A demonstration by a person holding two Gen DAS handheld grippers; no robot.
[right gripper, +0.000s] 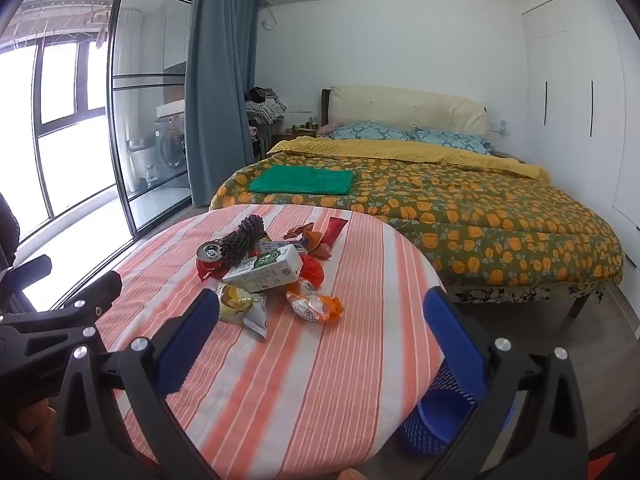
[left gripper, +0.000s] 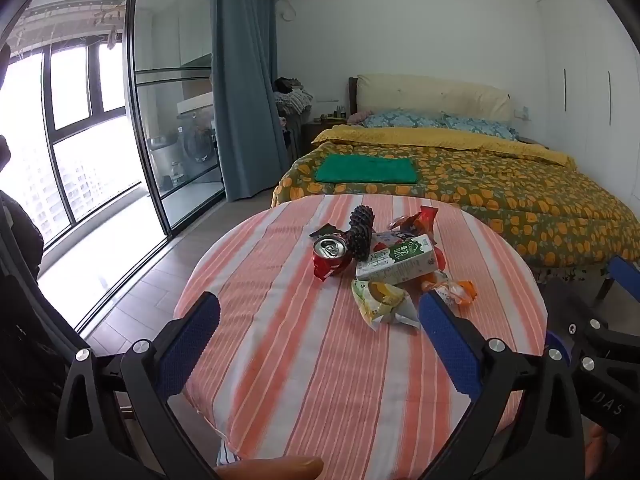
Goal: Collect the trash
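A pile of trash lies on the round table with the orange striped cloth (left gripper: 304, 360) (right gripper: 280, 380): a crushed red can (left gripper: 330, 254) (right gripper: 210, 260), a dark foam net sleeve (left gripper: 360, 232) (right gripper: 242, 240), a green-and-white milk carton (left gripper: 396, 264) (right gripper: 266, 272), a yellow snack bag (left gripper: 382, 302) (right gripper: 242, 306), an orange-white wrapper (left gripper: 456, 290) (right gripper: 316, 304) and red wrappers (left gripper: 416, 220) (right gripper: 320, 236). My left gripper (left gripper: 320, 320) is open and empty, short of the pile. My right gripper (right gripper: 320, 316) is open and empty, its left finger beside the snack bag.
A blue mesh waste basket (right gripper: 444, 416) stands on the floor at the table's right side. A bed with a floral quilt (left gripper: 480, 192) (right gripper: 440, 208) lies behind the table. Glass sliding doors (left gripper: 168, 120) and a blue curtain (right gripper: 220, 80) are on the left.
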